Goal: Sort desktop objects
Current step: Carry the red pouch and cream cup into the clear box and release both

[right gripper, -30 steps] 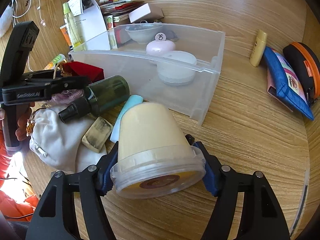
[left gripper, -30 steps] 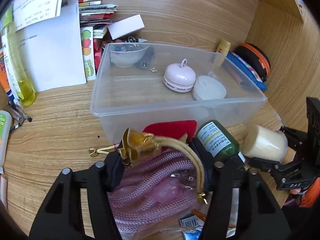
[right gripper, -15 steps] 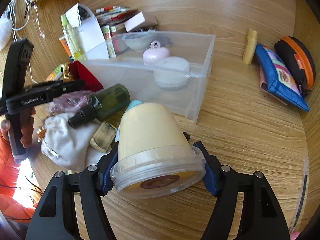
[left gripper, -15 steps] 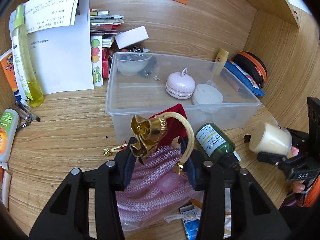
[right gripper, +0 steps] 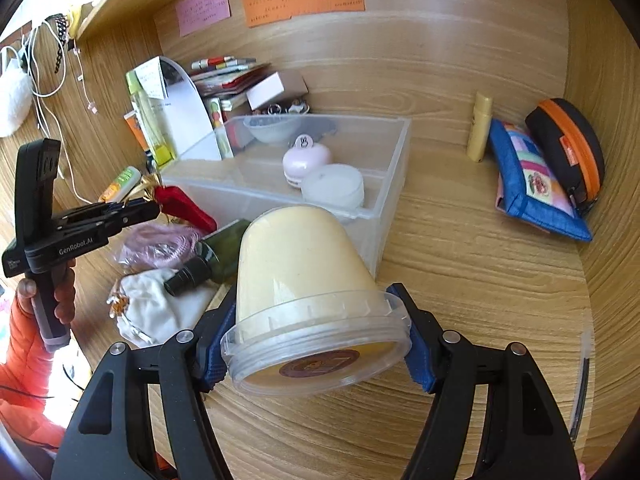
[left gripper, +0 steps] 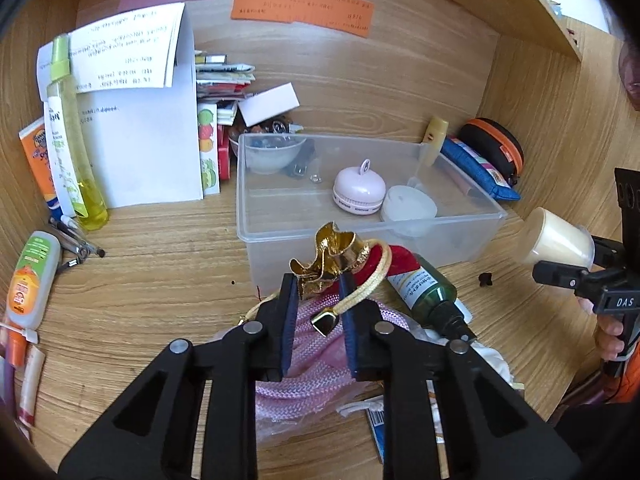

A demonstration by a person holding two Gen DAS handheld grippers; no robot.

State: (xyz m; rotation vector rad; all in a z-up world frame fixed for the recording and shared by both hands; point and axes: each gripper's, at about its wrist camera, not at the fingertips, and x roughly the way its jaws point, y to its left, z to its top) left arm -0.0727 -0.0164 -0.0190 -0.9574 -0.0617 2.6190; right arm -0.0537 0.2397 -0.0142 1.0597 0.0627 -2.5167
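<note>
My left gripper (left gripper: 318,288) is shut on the gold top of a red drawstring pouch (left gripper: 394,258) with a cream cord, lifted above the desk in front of the clear plastic bin (left gripper: 248,236). It also shows in the right wrist view (right gripper: 154,206), with the pouch (right gripper: 184,208) hanging from it. My right gripper (right gripper: 312,344) is shut on a cream-filled plastic tub (right gripper: 296,276), held up off the desk right of the bin (right gripper: 384,236); the tub shows at the right of the left wrist view (left gripper: 556,240). The bin holds a pink round gadget (left gripper: 358,194), a white jar (left gripper: 408,210) and a bowl (left gripper: 270,154).
Below the pouch lie a pink rope bag (left gripper: 316,360), a green bottle (left gripper: 428,290) and a white cloth bag (right gripper: 160,312). Papers, a yellow spray bottle (left gripper: 74,160) and tubes stand at left. A blue pouch (right gripper: 532,184) and orange-trimmed case (right gripper: 568,148) lie at right.
My left gripper has closed on the pouch's gold top and lifted it up and back from the pile. My right gripper has risen with the tub; both views have pulled away from the desk.
</note>
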